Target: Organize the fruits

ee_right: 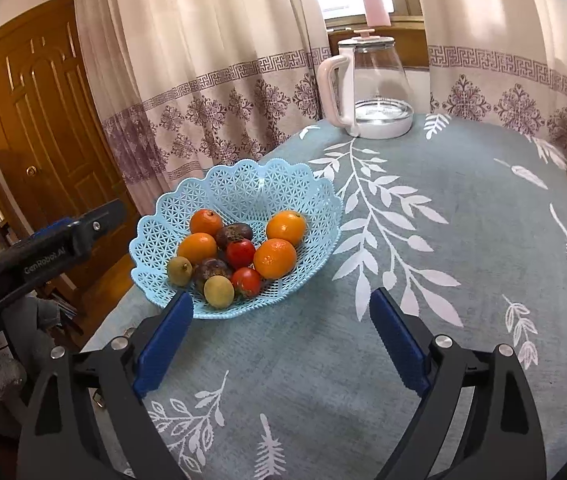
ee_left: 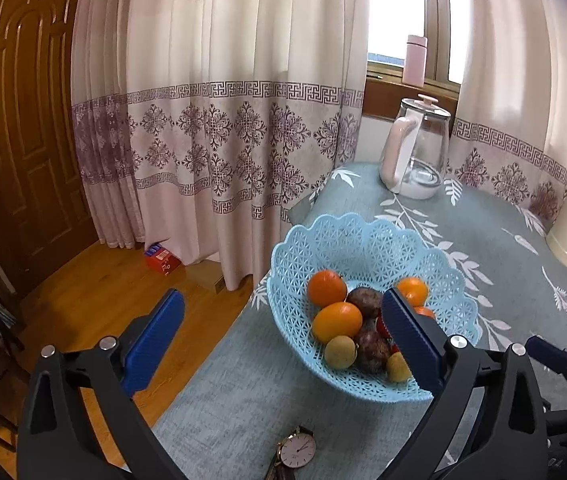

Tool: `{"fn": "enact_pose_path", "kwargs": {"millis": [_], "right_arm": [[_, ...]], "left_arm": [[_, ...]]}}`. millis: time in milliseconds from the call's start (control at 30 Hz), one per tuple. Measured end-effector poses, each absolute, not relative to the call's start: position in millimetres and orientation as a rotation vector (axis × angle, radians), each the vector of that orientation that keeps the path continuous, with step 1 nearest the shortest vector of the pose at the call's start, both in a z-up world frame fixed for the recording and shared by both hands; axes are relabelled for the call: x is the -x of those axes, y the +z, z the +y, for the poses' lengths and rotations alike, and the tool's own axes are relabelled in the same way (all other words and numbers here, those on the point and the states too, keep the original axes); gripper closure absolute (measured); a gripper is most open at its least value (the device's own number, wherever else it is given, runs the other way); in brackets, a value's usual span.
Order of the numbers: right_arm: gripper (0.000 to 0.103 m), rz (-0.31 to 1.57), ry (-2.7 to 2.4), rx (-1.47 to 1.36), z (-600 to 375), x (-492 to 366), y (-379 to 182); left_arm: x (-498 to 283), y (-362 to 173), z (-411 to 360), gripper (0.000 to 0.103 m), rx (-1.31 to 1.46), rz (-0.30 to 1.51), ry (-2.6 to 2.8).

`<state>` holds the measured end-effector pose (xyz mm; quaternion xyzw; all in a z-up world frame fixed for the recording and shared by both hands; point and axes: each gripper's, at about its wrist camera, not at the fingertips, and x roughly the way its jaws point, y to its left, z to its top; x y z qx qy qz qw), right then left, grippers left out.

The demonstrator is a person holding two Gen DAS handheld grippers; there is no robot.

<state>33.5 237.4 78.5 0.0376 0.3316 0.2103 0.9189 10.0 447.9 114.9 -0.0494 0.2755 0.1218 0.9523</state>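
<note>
While both grippers stand with jaws spread and empty, the blue basket (ee_right: 239, 196) of fruits (ee_right: 275, 258) rests on the bench (ee_right: 463, 240), ahead of the right gripper (ee_right: 281, 338) and partly behind the left gripper's (ee_left: 283, 332) right jaw.

Domestic interior, probably a living or dining room. Patterned curtains (ee_left: 219, 128) hung to a wooden floor (ee_left: 95, 304) beside a panelled wooden door (ee_left: 23, 120). The counter, covered with a leaf-print cloth (ee_right: 443, 240), bore a glass kettle (ee_right: 367, 88), a lattice bowl (ee_right: 239, 192) of fruit and a wristwatch (ee_left: 297, 450). A pink flask (ee_left: 415, 60) stood on the windowsill.
</note>
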Motion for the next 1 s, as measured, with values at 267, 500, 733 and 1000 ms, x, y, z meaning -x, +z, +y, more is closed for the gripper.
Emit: {"fn": "enact_pose_path", "kwargs": {"millis": [267, 500, 733, 1000], "right_arm": [[0.01, 0.669, 0.411, -0.067, 237, -31, 83], [0.005, 0.662, 0.39, -0.066, 236, -30, 86], [0.005, 0.648, 0.378, -0.056, 238, -28, 88], [0.005, 0.664, 0.373, 0.053, 251, -28, 84]], "left_arm": [[-7, 119, 438, 0.003, 0.054, 0.542, 0.256], [-5, 122, 434, 0.003, 0.038, 0.535, 0.259], [-5, 121, 427, 0.003, 0.013, 0.542, 0.268], [-7, 115, 429, 0.003, 0.023, 0.575, 0.266]]}}
